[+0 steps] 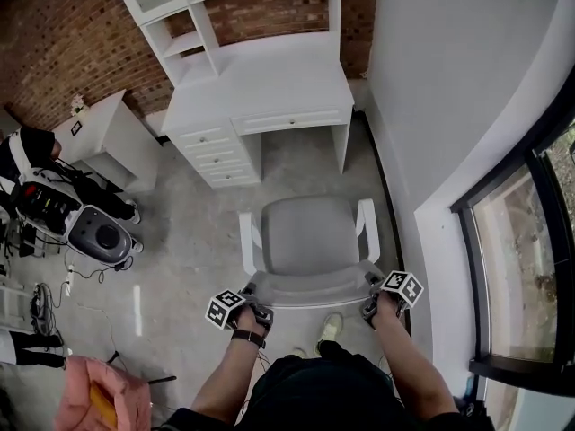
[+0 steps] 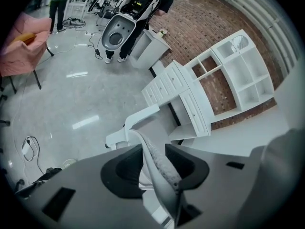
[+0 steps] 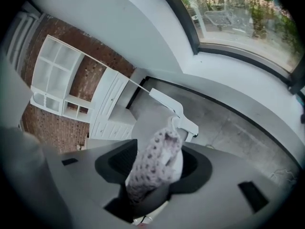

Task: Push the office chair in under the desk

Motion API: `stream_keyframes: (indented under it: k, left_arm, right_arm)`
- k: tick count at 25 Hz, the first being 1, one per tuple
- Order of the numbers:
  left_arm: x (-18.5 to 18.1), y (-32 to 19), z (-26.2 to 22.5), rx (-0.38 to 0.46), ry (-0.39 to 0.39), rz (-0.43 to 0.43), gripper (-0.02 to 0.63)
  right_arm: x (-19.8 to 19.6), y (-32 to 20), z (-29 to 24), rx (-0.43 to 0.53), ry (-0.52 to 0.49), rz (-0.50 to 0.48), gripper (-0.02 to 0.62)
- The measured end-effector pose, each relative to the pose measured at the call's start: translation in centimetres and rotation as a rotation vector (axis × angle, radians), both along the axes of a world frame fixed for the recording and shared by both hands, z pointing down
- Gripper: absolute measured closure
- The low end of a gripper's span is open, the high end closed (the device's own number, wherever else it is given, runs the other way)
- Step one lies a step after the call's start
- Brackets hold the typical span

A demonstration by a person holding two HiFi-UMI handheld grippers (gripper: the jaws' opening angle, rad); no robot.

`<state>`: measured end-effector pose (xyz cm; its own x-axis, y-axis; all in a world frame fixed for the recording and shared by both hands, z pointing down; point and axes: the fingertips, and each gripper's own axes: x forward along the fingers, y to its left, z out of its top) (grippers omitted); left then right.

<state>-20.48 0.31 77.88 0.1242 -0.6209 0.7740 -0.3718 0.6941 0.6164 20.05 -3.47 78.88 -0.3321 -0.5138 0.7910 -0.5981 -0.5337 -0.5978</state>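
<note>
Nearest to me, my left gripper [image 1: 258, 314] and right gripper [image 1: 371, 309] sit on the two top corners of the grey mesh office chair with white arms [image 1: 310, 236]. They are well apart, with the curved top edge of the backrest [image 1: 310, 291] running between them.

In the left gripper view the thin rim of the backrest passes slantwise through the gap. My left fingers [image 2: 124, 171] stand partly closed around it, one on each face, pressing on it. In the right gripper view the perforated mesh corner fills the gap, and my right fingers [image 3: 114, 163] are clamped on it at a fairly wide spread. So the chair's back lies between the fingers on both sides, and I hold nothing else.

Beyond my hands the grey seat faces away from me, flanked by the left white armrest [image 1: 246, 241] and the right white armrest [image 1: 367, 227]. The chair stands on the grey concrete floor [image 1: 189, 241], squarely before the knee opening [image 1: 301, 155] but short of it, the seat not under the top.

Further on is the white wooden bench [image 1: 269, 83], with its drawer stack [image 1: 216, 155] left of the opening. A white shelf hutch [image 1: 180, 12] rises from it against the red brick wall [image 1: 54, 43].
</note>
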Motion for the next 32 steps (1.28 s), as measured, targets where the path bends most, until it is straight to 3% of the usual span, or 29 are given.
stream_keyframes:
  k: [7, 12, 32]
  left_arm:
    - [-0.9, -6.9, 0.1, -0.023, -0.002, -0.024, 0.476]
    - [-1.2, -7.1, 0.2, -0.015, 0.0, -0.048, 0.48]
    - [-4.7, -24.5, 0.7, -0.024, 0.0, -0.013, 0.492]
  right_arm:
    - [-1.1, -8.1, -0.1, 0.001, -0.005, -0.045, 0.403]
    - [-1.4, -8.2, 0.0, 0.007, -0.017, -0.032, 0.403]
    - [-4.6, -23.5, 0.6, -0.004, 0.009, 0.003, 0.422]
